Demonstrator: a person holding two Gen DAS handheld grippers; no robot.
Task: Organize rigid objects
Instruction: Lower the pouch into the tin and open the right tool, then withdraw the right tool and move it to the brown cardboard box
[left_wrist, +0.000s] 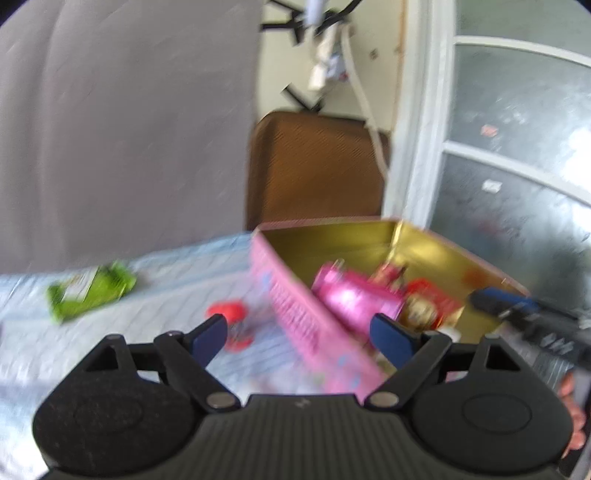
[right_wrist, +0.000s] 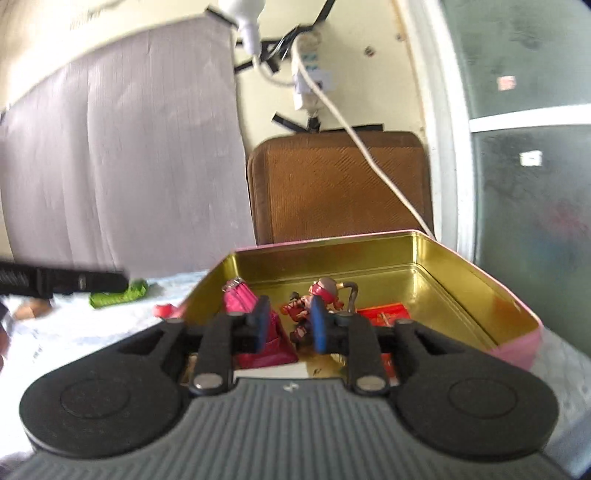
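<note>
Jaws of the left gripper (left_wrist: 299, 334) gape wide, empty, over the pink tin's (left_wrist: 295, 317) wall; blur smears everything. Right gripper (right_wrist: 288, 325) hangs part-open above the tin's trinkets, gripping nothing.

We read this as a home room, lived-in. A grey curtain (right_wrist: 122, 155) hangs at left, a brown padded chair back (right_wrist: 340, 184) stands against a cream wall with a taped-up power strip (right_wrist: 308, 74) and white cable (right_wrist: 369, 155), frosted glass door (left_wrist: 517, 147) at right, quilted pale cloth (left_wrist: 147, 295) underneath.
</note>
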